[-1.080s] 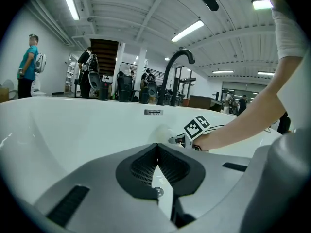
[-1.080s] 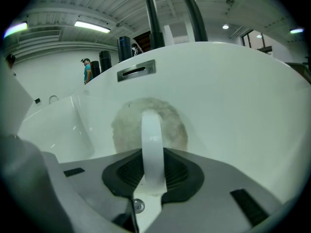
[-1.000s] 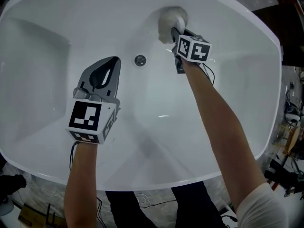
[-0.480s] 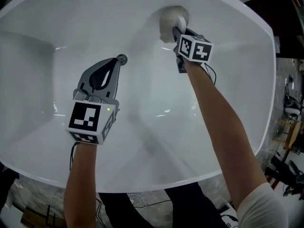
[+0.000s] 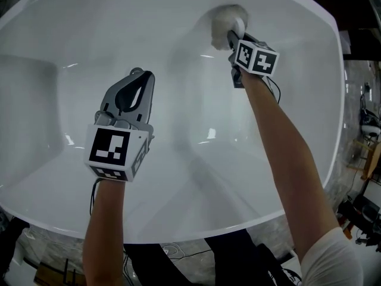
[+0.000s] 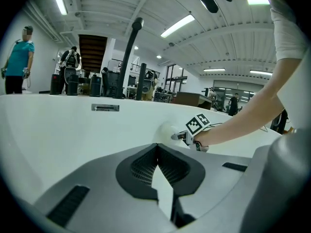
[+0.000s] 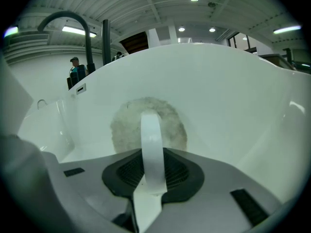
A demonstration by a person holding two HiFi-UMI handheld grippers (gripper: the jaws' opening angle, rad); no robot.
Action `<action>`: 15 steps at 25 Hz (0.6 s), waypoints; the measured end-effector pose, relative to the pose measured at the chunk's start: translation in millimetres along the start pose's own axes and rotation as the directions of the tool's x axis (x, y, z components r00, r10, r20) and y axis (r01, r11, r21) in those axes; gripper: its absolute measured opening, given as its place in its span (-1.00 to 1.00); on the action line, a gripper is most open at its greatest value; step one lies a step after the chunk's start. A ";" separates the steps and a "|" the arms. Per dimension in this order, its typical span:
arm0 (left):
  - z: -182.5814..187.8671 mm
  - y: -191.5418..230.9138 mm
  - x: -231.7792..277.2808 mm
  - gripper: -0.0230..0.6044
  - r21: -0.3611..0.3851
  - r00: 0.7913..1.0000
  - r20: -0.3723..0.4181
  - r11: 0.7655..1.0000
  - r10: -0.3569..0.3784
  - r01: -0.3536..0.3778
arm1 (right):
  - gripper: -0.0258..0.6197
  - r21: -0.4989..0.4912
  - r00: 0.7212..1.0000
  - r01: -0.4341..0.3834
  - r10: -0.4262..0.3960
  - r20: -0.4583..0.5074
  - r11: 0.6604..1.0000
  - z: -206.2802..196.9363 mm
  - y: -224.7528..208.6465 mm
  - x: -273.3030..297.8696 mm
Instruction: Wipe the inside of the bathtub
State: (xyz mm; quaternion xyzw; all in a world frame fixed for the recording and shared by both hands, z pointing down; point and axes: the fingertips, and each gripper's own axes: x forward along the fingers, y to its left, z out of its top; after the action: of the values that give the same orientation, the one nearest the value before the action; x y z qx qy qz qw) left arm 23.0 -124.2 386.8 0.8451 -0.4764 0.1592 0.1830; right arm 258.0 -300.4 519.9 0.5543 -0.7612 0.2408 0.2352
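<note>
Inside the bathtub (image 5: 286, 76), over its floor left of centre, the left hand-held gripper (image 5: 140, 74), jaws together on nothing, pointing toward the far wall. Well apart to the right and farther ahead, the right hand-held gripper (image 5: 233, 36), with the strap handle (image 7: 150, 144) of a round scrubbing pad (image 5: 221, 16) between its jaws and the pad flat against the far inner wall. Left of the pad on that same wall, an overflow plate (image 6: 105, 108); behind the rim above it, a curved faucet (image 6: 129, 57), with people (image 6: 18, 57) standing beyond.
</note>
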 end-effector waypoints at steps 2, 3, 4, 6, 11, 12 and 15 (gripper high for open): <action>-2.5 -8.2 7.1 -0.89 0.003 1.000 -0.007 1.000 -0.001 0.001 | -0.62 0.006 1.000 0.006 -0.006 0.001 1.000 -3.6 -16.1 -2.2; -3.5 -11.8 10.8 -0.89 0.002 1.000 -0.009 1.000 0.000 0.000 | -0.62 0.008 1.000 0.007 -0.007 0.001 1.000 -5.2 -23.4 -2.9; -4.0 -15.7 14.8 -0.89 0.002 1.000 -0.011 1.000 0.000 0.000 | -0.62 0.010 1.000 0.009 -0.009 0.002 1.000 -6.4 -31.0 -3.7; -4.8 -23.5 24.0 -0.89 0.005 1.000 -0.014 1.000 -0.005 0.005 | -0.62 0.017 1.000 0.017 -0.017 0.004 1.000 -8.8 -47.3 -5.4; -7.9 -46.1 47.4 -0.89 0.008 0.999 -0.022 1.000 -0.025 0.025 | -0.62 0.046 0.998 0.054 -0.054 0.007 0.997 -17.2 -94.5 -14.9; -7.9 -51.5 51.5 -0.89 0.009 0.999 -0.023 1.000 -0.030 0.030 | -0.62 0.056 0.998 0.064 -0.065 0.008 0.996 -19.5 -104.8 -17.8; -7.3 -65.5 62.6 -0.89 0.015 0.999 -0.025 0.999 -0.040 0.040 | -0.62 0.078 0.996 0.087 -0.088 0.011 0.993 -25.1 -133.8 -24.1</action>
State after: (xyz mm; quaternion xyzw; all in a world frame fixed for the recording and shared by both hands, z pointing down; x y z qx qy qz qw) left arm 109.9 -136.2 410.7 0.8539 -0.4559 0.1694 0.1854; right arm 394.9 -303.2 538.4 0.5975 -0.7281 0.2555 0.2182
